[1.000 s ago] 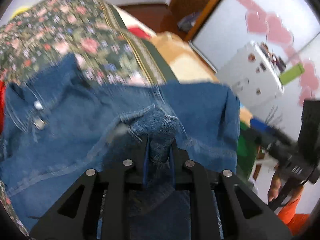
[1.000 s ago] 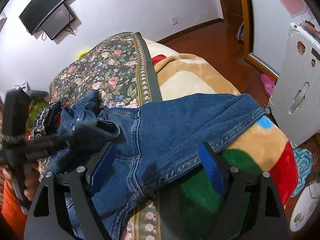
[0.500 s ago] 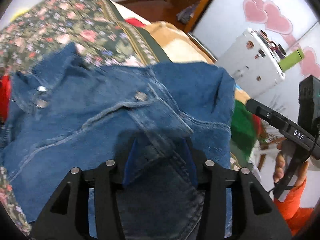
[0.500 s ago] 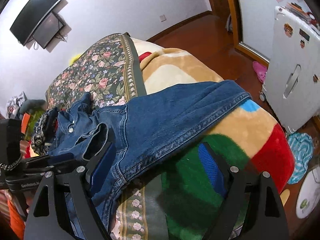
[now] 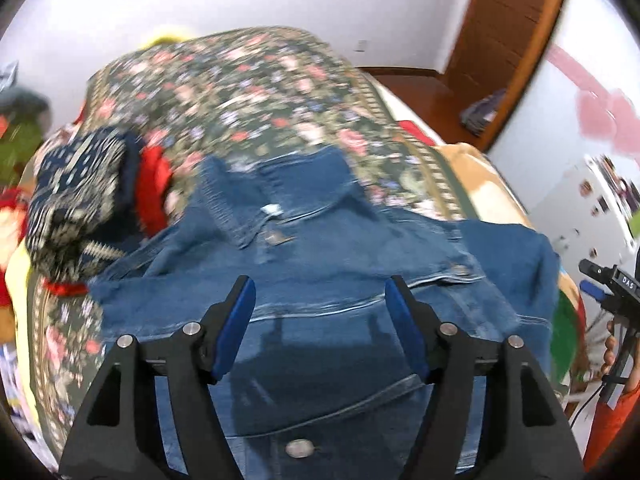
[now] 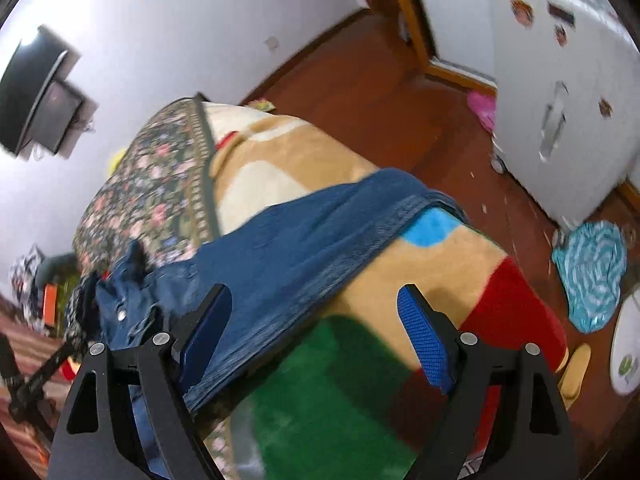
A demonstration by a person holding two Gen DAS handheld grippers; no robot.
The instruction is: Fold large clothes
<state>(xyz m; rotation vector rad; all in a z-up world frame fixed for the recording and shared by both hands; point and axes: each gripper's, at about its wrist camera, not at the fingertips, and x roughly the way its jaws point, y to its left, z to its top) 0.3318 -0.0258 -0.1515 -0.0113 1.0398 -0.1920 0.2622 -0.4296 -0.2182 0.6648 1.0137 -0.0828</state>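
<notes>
One bed, covered by two blankets: a dark floral blanket [image 5: 256,92] on the far part and a plush colour-block blanket [image 6: 400,300] in tan, green, red and blue at the near end. One white fridge [image 6: 568,92] standing on the wooden floor beyond the bed, bearing several magnets. One wall-mounted screen [image 6: 36,92] at upper left in the right wrist view. One denim jacket [image 5: 340,280] spread flat across the bed, straddling both blankets, collar toward the floral side, hem lying over the colour-block side; two metal buttons visible on it. One heap of other clothes [image 5: 88,200], patterned navy and red, just beside the jacket's collar end. One teal mat [image 6: 590,272] on the floor. Two grippers: left gripper [image 5: 320,320] above the jacket, jaws spread wide, holding nothing; right gripper [image 6: 312,332] likewise spread wide and empty, over the jacket's hem edge.
</notes>
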